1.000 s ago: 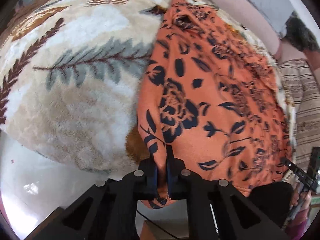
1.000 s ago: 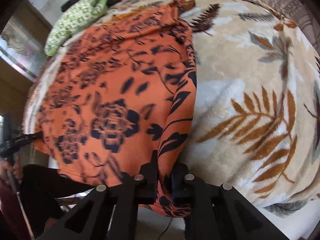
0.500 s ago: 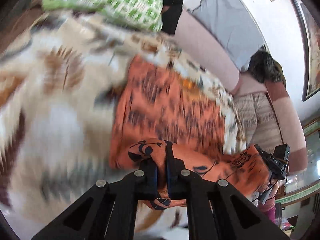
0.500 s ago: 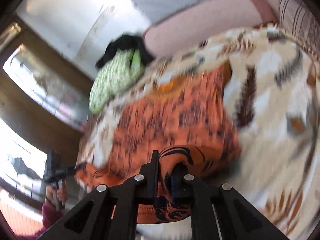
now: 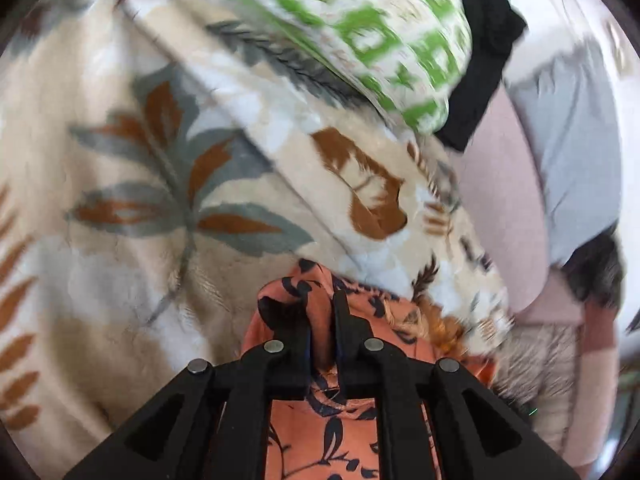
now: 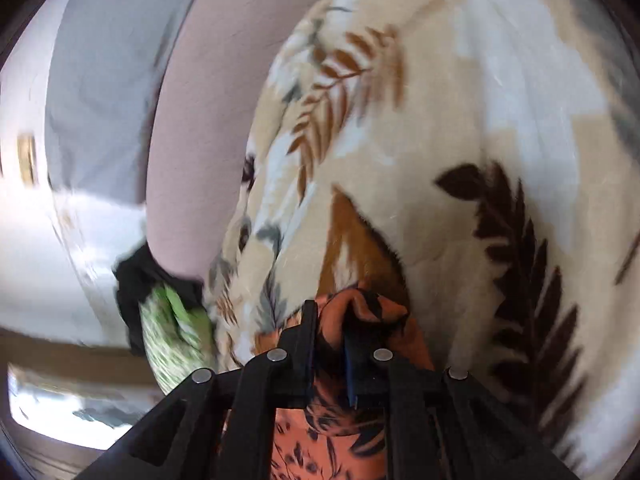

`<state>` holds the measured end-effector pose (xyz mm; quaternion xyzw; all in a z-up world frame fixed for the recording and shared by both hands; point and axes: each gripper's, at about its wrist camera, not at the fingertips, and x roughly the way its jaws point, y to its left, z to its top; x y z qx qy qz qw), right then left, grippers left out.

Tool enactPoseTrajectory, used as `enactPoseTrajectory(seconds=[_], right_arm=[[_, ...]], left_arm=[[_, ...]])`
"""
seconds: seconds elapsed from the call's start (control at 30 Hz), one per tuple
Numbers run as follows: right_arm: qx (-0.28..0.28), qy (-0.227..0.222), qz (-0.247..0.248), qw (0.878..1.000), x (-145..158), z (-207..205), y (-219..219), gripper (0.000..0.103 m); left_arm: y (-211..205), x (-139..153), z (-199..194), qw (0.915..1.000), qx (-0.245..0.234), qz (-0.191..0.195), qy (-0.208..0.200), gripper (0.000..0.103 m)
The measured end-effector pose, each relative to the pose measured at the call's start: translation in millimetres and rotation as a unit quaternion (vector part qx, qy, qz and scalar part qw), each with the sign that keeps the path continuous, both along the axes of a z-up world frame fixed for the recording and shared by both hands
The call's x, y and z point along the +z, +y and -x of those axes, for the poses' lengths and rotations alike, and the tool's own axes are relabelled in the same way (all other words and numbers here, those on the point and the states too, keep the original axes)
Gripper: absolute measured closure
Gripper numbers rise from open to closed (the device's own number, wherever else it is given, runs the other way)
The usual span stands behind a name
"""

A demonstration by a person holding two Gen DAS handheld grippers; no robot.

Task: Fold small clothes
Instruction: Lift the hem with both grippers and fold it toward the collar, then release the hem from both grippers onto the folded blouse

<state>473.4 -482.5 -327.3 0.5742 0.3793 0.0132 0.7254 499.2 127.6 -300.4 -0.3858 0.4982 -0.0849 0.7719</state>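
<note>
An orange garment with a dark floral print is pinched at a corner by my left gripper, which is shut on it just above the cream leaf-patterned blanket. In the right wrist view my right gripper is shut on another corner of the same orange garment, close to the blanket. Most of the garment lies below and behind the fingers, out of sight.
A green-and-white patterned cloth and a black garment lie at the far end of the blanket; both also show in the right wrist view. A pink sofa back with a grey cushion runs behind.
Both grippers have carried the garment's near edge up and forward over the rest of it, toward the far end of the blanket. The spread orange cloth no longer fills either view.
</note>
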Motion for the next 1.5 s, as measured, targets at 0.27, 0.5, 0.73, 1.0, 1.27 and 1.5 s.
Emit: enactPoseTrajectory(seconds=[0.27, 0.5, 0.73, 1.0, 1.27, 1.5], right_arm=[[0.006, -0.059, -0.092, 0.994, 1.9, 6.3, -17.2, 0.074], [-0.036, -0.099, -0.056, 0.993, 50.4, 36.6, -27.6, 0.022], [0.082, -0.075, 0.110, 0.988, 107.1, 51.8, 10.9, 0.027], [0.332, 0.008, 0.305, 0.893, 68.5, 30.8, 203.7, 0.053], [0.297, 0.015, 0.421, 0.857, 45.6, -68.4, 275.1, 0.052], [0.182, -0.041, 0.344, 0.920, 82.0, -89.8, 246.6, 0.052]], left_arm=[[38.1, 22.7, 39.2, 0.9909, 0.104, 0.038, -0.076, 0.042], [15.1, 98.0, 97.4, 0.9861, 0.065, -0.046, -0.146, 0.039], [-62.8, 62.4, 179.2, 0.9909, 0.029, -0.096, -0.090, 0.037], [-77.7, 3.7, 178.6, 0.9873, 0.021, -0.157, -0.007, 0.038], [-96.3, 0.3, 159.2, 0.9793, -0.019, -0.201, 0.004, 0.022], [-94.0, 1.4, 159.6, 0.9818, -0.017, -0.189, 0.010, 0.022]])
